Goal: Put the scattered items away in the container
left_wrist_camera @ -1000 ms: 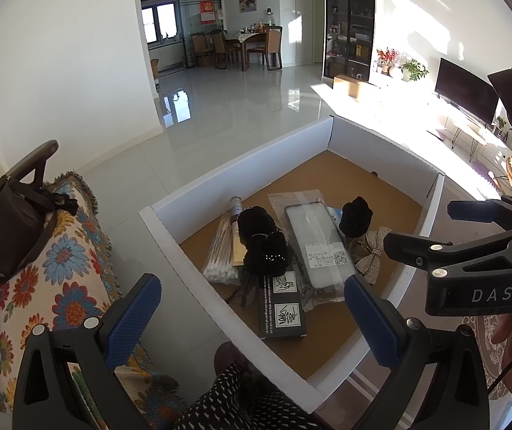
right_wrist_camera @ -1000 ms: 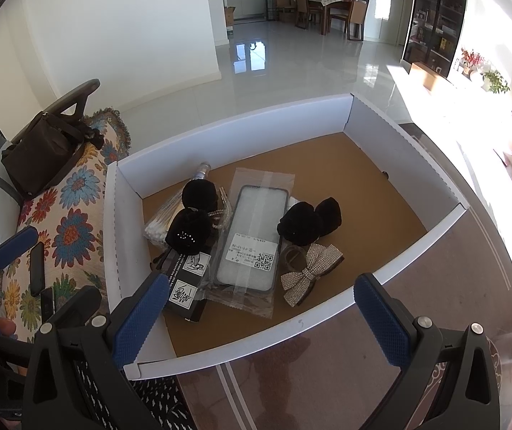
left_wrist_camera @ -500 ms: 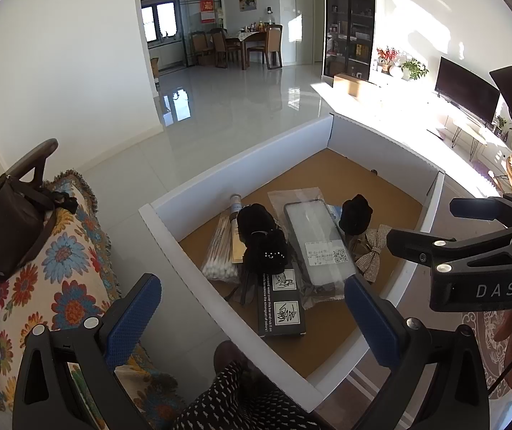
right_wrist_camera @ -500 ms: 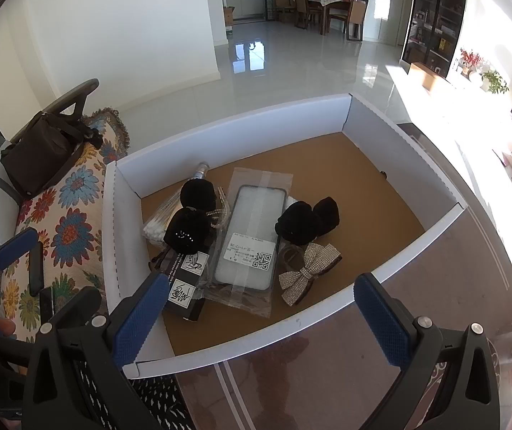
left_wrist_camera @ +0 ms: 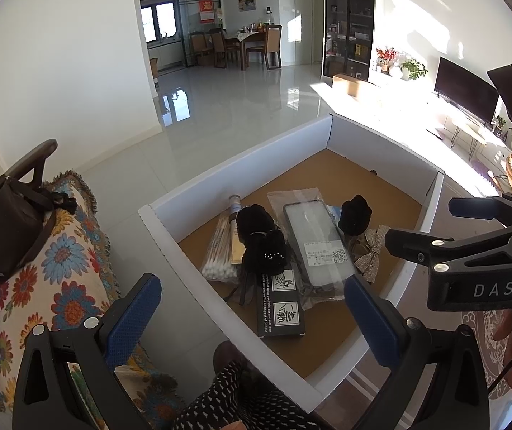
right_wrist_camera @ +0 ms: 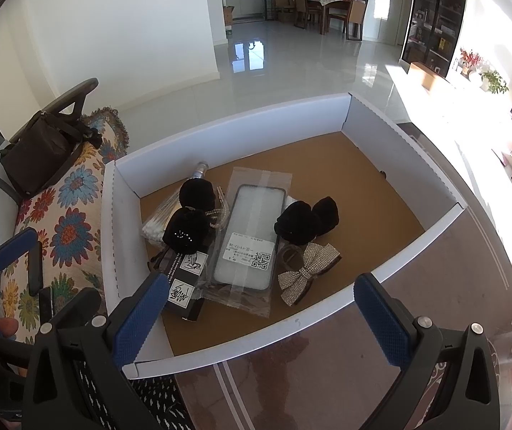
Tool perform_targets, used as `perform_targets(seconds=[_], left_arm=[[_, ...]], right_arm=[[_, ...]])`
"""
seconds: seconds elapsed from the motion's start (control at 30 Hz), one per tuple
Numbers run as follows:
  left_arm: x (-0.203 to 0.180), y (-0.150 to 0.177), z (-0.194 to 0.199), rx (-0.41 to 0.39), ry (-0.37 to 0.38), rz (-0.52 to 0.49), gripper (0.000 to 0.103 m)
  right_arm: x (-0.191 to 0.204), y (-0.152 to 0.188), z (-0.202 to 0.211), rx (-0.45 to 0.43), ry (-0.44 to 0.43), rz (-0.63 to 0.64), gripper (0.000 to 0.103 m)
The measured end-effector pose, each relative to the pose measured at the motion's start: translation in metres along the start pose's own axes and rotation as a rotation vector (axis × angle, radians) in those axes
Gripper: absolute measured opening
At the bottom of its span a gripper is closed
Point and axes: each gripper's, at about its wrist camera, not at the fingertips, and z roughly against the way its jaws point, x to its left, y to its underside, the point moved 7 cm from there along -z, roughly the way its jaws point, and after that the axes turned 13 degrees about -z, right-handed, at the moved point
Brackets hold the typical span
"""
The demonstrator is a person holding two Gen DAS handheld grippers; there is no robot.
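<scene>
The white box (right_wrist_camera: 403, 251) is open on top; its right half lies bare, while the phone case (right_wrist_camera: 249, 236) and black pompoms (right_wrist_camera: 299, 222) crowd the left.

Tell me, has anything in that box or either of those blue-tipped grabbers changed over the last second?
Almost nothing. The left gripper and right gripper both hang open and empty above the white box, with only a slight camera drift. Nothing was grasped or released. The bagged phone case, rhinestone bow, black scrunchies, cotton swabs and black carton lie where they were.
</scene>
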Motion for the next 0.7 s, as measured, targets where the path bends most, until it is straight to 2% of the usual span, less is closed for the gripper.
perform_targets(seconds=[0.7], left_arm=[[-0.0018,-0.0038,0.002,-0.001,0.012,-0.003,0.103]], right_arm=[[0.001,-0.0011,0.0019,-0.001,0.005,0.004,0.103]])
